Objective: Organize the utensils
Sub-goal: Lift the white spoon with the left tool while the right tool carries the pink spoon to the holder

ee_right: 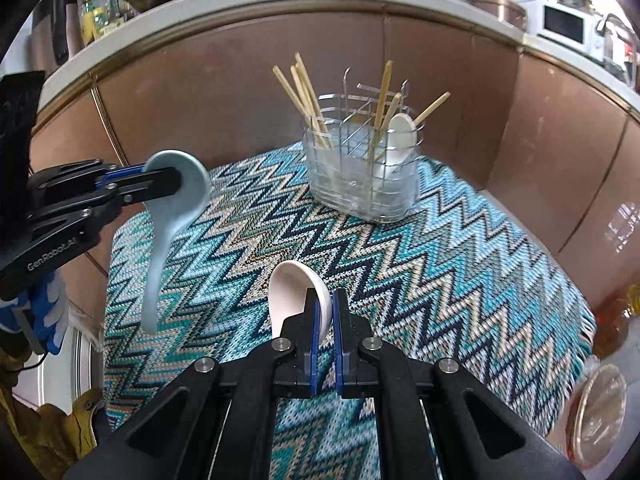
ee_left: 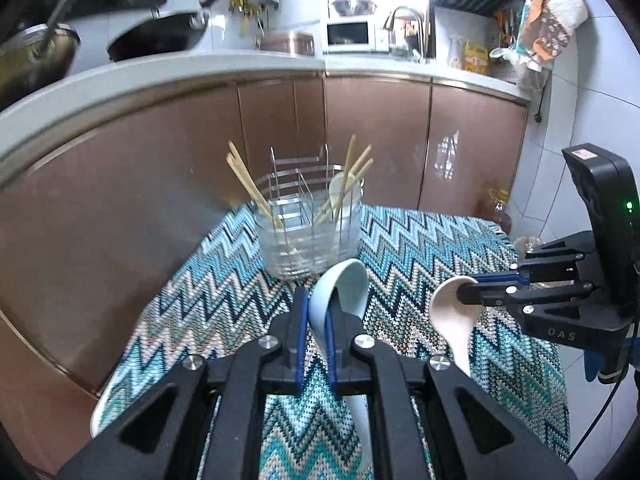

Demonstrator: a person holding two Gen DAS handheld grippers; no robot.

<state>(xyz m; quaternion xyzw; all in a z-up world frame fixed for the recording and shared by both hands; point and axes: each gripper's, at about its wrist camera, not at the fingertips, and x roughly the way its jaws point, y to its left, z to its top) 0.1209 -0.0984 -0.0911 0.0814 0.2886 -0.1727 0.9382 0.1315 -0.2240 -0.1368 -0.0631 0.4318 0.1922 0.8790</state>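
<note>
1. Left tool (ee_left: 317, 312): clamped on the bowl of a pale blue ceramic soup spoon (ee_left: 340, 292). The handle hangs down and the spoon is clear of the surface below, as the right wrist view confirms.

2. Right tool (ee_right: 325, 312): clamped on the bowl rim of a white ceramic soup spoon (ee_right: 294, 292). In the left wrist view this spoon also hangs free, handle downward.

3. Destination: a wire utensil caddy with a clear plastic liner (ee_right: 360, 172) stands at the far end of the counter, which is draped in a teal, black and cream zigzag knitted cloth (ee_right: 460, 260). Both spoons are well apart from it.

4. Already stowed: bamboo chopsticks (ee_right: 304, 96) lean in one end compartment, and more chopsticks share the other end with another white spoon (ee_right: 400, 136). The exact count is not legible.

5. Remaining on the cloth: no loose utensils are visible in either view. The near edge is partly hidden by the tools.

6. Assessment: the task appears nearly complete. The two held spoons are judged the last items, to be carried across and lowered into the caddy, most sensibly with the stowed spoon.

7. Risk: both grips are on smooth curved rims, so slippage is possible. The leaning chopsticks may obstruct entry.
</note>
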